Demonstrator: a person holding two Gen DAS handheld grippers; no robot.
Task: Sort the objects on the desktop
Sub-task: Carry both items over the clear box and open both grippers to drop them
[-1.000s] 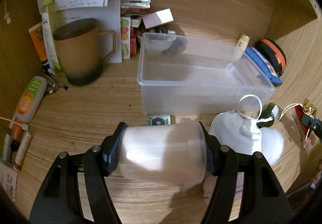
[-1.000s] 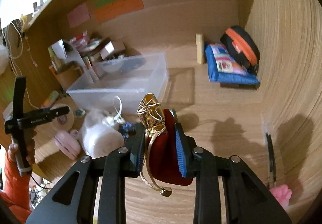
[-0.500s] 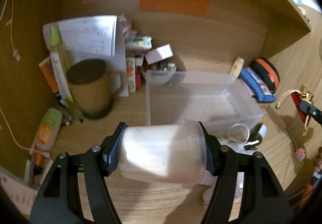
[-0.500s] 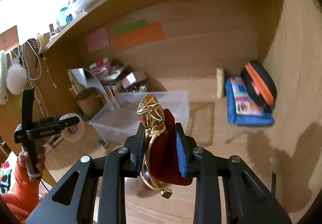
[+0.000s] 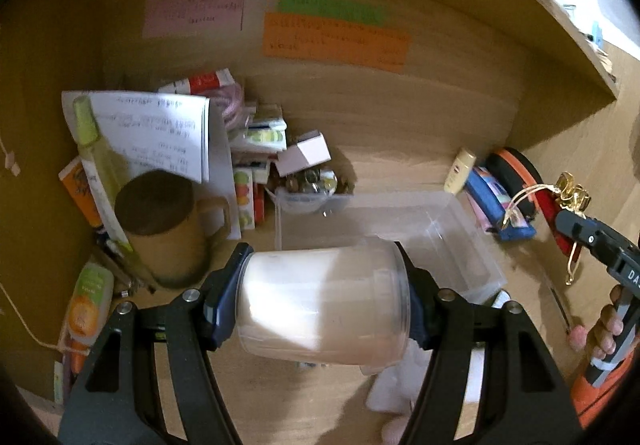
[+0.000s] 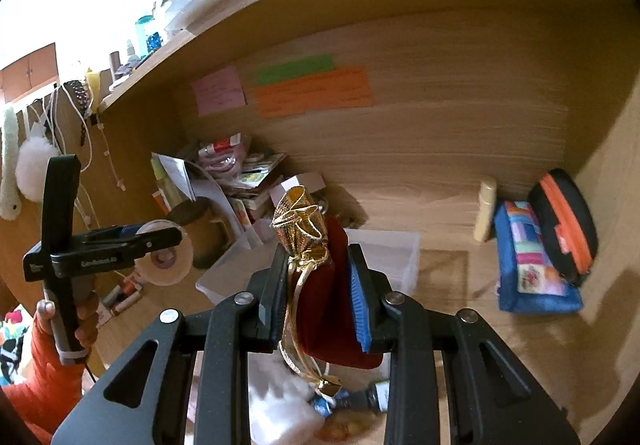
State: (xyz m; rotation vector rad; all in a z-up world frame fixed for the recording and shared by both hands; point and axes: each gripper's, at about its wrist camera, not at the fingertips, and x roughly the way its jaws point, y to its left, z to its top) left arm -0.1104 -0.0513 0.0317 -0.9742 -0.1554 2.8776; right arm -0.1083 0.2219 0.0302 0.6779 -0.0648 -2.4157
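The left gripper (image 5: pixel 326 299) has its fingers (image 5: pixel 226 297) closed tight on a clear plastic jar (image 5: pixel 324 305). The jar lies on its side between them, so its long way runs from left to right, with its rim toward the right finger. It is held up in the air above the counter (image 5: pixel 404 149). The jar looks milky and a bit blurry, so what is inside is hard to make out.

The right gripper (image 6: pixel 320 285) has its fingers (image 6: pixel 360 297) closed on a small red pouch (image 6: pixel 328 297). The pouch stands up tall, and its gold, gathered top (image 6: pixel 300 223) points up. A gold cord (image 6: pixel 298 349) hangs down from it. The bottom of the pouch is partly hidden behind the fingers.

Just past the jar sits a clear plastic box (image 5: pixel 440 237) on the counter. The jar hides its near side. To the left is a brown mug (image 5: pixel 168 225), with papers (image 5: pixel 160 133) leaning behind it. To the right, by the wall, lie a blue pouch (image 6: pixel 532 257) and a black and orange case (image 6: pixel 566 221).

Low in the right view, something soft and white (image 6: pixel 280 405) and a small tube (image 6: pixel 360 399) are blurry and cut off by the gripper.
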